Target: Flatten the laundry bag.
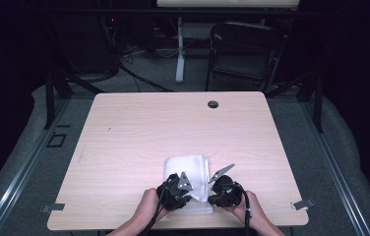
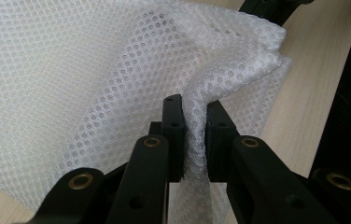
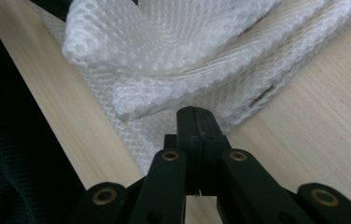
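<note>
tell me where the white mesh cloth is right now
In the high view the white mesh cloth lies folded near the table's near edge, centre, between the left gripper, pinching a fold, and the right gripper.

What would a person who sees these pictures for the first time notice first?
The eye goes first to the white mesh cloth, folded in layers near the front edge of the pale wooden table. Next are the two black grippers at its near side: the left gripper pinches a raised fold of the cloth, and the right gripper is shut with its tips at the cloth's edge. Behind the table stands a dark folding chair.
</note>
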A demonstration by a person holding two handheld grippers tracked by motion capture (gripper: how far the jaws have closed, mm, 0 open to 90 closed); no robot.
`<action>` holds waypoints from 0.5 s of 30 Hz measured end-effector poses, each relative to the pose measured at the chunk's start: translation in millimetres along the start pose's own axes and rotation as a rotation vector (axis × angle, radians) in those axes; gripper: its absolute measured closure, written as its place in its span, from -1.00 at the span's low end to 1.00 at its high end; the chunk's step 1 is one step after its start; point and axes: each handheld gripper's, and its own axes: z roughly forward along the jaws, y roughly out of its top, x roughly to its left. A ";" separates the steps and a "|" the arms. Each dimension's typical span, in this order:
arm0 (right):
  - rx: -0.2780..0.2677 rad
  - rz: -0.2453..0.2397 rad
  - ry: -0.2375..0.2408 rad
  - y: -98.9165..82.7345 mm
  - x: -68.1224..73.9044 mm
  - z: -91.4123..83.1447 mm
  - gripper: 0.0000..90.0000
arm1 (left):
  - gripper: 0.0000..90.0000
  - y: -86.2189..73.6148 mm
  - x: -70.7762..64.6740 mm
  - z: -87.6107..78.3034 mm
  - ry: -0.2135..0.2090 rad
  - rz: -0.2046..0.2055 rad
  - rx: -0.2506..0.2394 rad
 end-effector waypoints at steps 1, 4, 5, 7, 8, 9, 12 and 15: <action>-0.002 0.001 0.001 0.0 0.3 0.2 1.00 | 0.81 -0.1 0.1 -1.1 0.004 0.000 -0.003; 0.001 0.000 -0.002 0.1 0.6 0.1 1.00 | 0.81 -0.3 0.8 -4.5 0.011 -0.003 -0.013; -0.001 0.001 -0.003 0.1 0.9 0.3 1.00 | 0.81 -0.3 1.1 -5.7 0.012 -0.004 -0.015; 0.012 -0.011 -0.003 0.7 0.4 -0.4 1.00 | 0.81 -0.7 1.7 -8.5 0.017 -0.005 -0.025; -0.001 0.000 -0.009 0.3 1.5 0.5 1.00 | 0.81 -1.0 2.1 -10.0 0.017 -0.007 -0.026; 0.018 -0.017 -0.016 1.1 1.1 -0.8 1.00 | 0.81 -1.4 2.5 -11.5 0.019 -0.009 -0.032; 0.015 -0.018 -0.013 1.0 1.5 -0.5 1.00 | 0.81 -2.3 4.9 -16.9 0.027 -0.016 -0.043; 0.015 -0.018 -0.014 0.9 1.5 -0.4 1.00 | 0.81 -4.3 6.8 -22.2 0.037 -0.029 -0.055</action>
